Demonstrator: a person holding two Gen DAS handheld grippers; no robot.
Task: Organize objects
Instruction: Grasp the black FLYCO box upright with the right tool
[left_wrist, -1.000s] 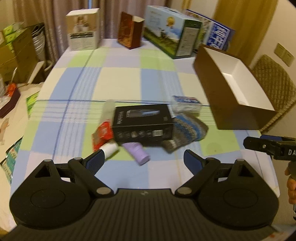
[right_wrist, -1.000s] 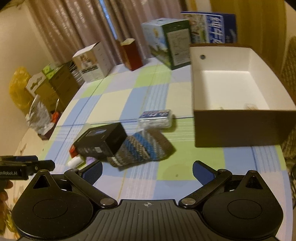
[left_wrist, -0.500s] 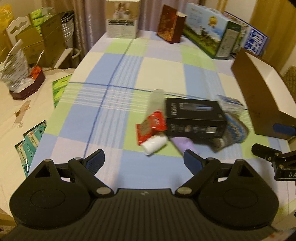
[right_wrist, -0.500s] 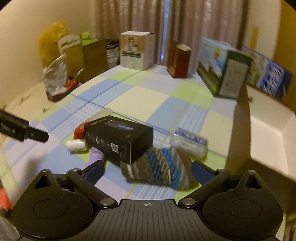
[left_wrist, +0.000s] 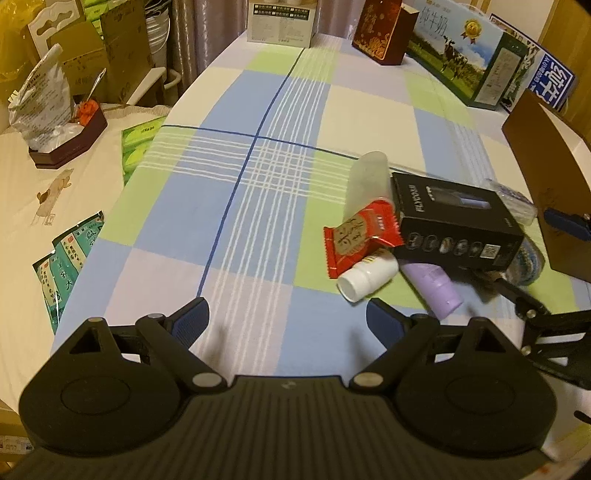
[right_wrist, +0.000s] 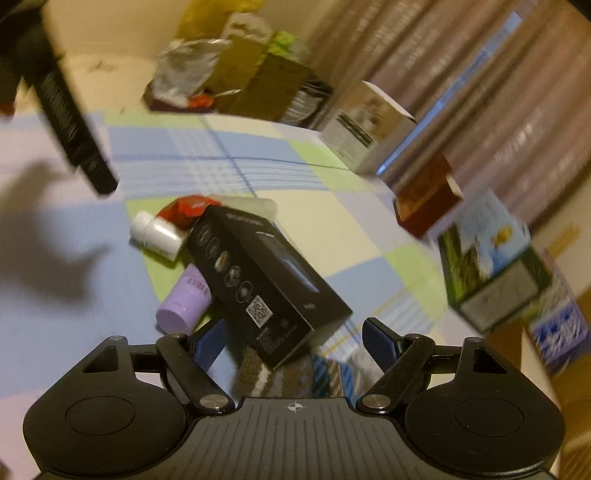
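A pile lies on the checked tablecloth: a black box (left_wrist: 454, 225) (right_wrist: 258, 280), a red snack packet (left_wrist: 360, 236), a white bottle (left_wrist: 367, 278) (right_wrist: 155, 232), a purple bottle (left_wrist: 432, 288) (right_wrist: 184, 302), a clear tube (left_wrist: 365, 181) and a striped knitted sock (right_wrist: 280, 373). My left gripper (left_wrist: 286, 317) hangs open and empty over bare cloth, left of the pile. My right gripper (right_wrist: 295, 339) is tilted, its jaws closing around the near end of the black box and the sock under it; the pads do not touch them. It also shows in the left wrist view (left_wrist: 535, 258).
An open brown cardboard box (left_wrist: 543, 177) stands at the right table edge, just behind a small clear plastic pack (left_wrist: 513, 199). Cartons (left_wrist: 280, 18) line the far edge. Bags and boxes (left_wrist: 44, 96) crowd a side surface to the left. My left gripper's body (right_wrist: 74, 122) hangs at upper left.
My right gripper has rolled, dropped low and come in on the black box while narrowing. My left gripper has sunk and shifted left, so the pile now sits to its right.
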